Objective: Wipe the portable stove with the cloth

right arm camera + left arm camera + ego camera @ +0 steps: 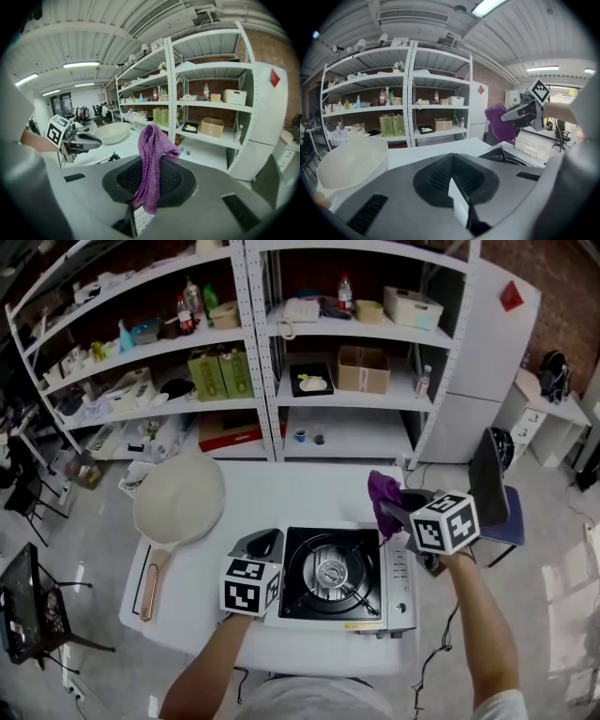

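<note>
The right gripper (392, 513) has its jaws pressed onto the purple cloth (151, 161). In the right gripper view the cloth is a narrow bunched strip whose long axis runs along the jaws, and its far end folds over to the right. In the left gripper view the same cloth (501, 123) hangs from the tip of that gripper with its long axis roughly vertical and its loose end pointing down. In the head view it sits in the air over the far right corner of the portable stove (342, 579), clear of the stove top. The left gripper (454, 174) has its jaws closed together with nothing between them. In the head view it sits low, just beside the stove's left edge, and points away from the person. The stove lies on the white table (281, 488) near the front edge, with its long axis running left to right. Its round burner (330, 573) is in the black top and a pale control strip forms its right end. A pale round pan (178, 499) with a wooden handle (151, 583) lies on the left part of the table, well apart from the stove. Metal shelves (253, 352) loaded with boxes and bottles stand behind the table.
</note>
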